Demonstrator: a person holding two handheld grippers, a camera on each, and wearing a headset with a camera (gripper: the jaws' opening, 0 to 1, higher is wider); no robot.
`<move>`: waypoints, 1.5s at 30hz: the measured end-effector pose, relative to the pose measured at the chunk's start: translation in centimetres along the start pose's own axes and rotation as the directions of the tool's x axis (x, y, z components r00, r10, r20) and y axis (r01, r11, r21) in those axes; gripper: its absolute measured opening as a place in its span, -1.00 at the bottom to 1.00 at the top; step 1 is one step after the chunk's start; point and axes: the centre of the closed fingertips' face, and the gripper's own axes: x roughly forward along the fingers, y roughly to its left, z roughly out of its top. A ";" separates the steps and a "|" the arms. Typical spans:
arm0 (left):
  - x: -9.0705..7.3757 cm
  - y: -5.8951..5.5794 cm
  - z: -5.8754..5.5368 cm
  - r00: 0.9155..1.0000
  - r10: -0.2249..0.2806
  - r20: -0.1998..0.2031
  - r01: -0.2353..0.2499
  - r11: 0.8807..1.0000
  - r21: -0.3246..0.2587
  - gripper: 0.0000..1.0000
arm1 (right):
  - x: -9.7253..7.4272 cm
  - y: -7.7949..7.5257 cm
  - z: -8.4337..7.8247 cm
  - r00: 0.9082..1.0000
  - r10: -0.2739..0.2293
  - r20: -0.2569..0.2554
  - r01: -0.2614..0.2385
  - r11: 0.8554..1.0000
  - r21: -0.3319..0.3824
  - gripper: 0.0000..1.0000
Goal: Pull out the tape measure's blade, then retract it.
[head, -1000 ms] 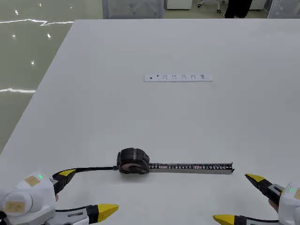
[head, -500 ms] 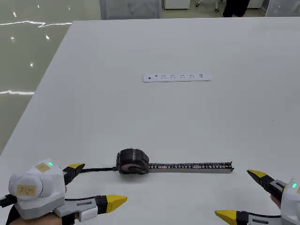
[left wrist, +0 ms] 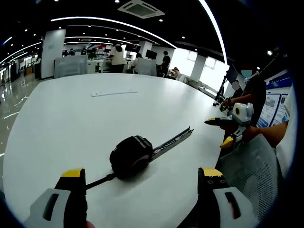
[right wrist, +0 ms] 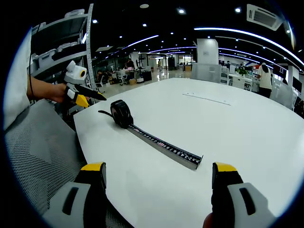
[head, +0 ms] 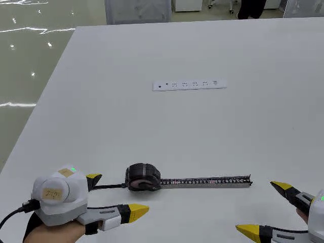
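A black tape measure (head: 143,177) lies near the table's front edge, its blade (head: 207,181) drawn out to the right and flat on the white table (head: 152,126). A black strap (head: 109,186) trails left from the case. My left gripper (head: 117,195) is open just left of the case, its jaws on either side of the strap end; the case (left wrist: 131,156) sits ahead of the jaws. My right gripper (head: 268,208) is open, a little right of the blade's tip (right wrist: 195,161). Neither gripper touches the tape measure.
A white power strip (head: 190,84) lies flat in the middle of the table. The table's left edge (head: 48,91) drops to a glossy floor. People and shelving (left wrist: 123,57) stand far behind the table.
My left gripper has moved right and forward, closer to the tape measure's case. The right gripper has barely shifted. The tape measure and its blade lie as before.
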 end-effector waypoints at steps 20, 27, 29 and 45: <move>3.2 -1.1 1.0 0.999 0.026 -0.038 -0.027 0.998 -0.048 0.80 | -0.4 -0.6 0.3 1.000 -0.011 0.014 0.011 1.000 0.010 0.75; 4.7 -1.2 0.9 0.998 0.051 -0.028 -0.052 0.997 -0.064 0.78 | -0.5 -1.0 0.7 0.999 -0.023 0.035 0.022 0.999 0.028 0.73; 5.0 -1.1 1.0 0.998 0.059 -0.021 -0.061 0.995 -0.082 0.77 | -0.4 -1.0 0.8 0.999 -0.023 0.037 0.022 0.999 0.030 0.73; 6.1 -1.0 0.7 0.995 0.093 -0.021 -0.095 0.988 -0.125 0.74 | -0.4 -1.2 0.7 0.999 -0.024 0.039 0.023 0.999 0.029 0.70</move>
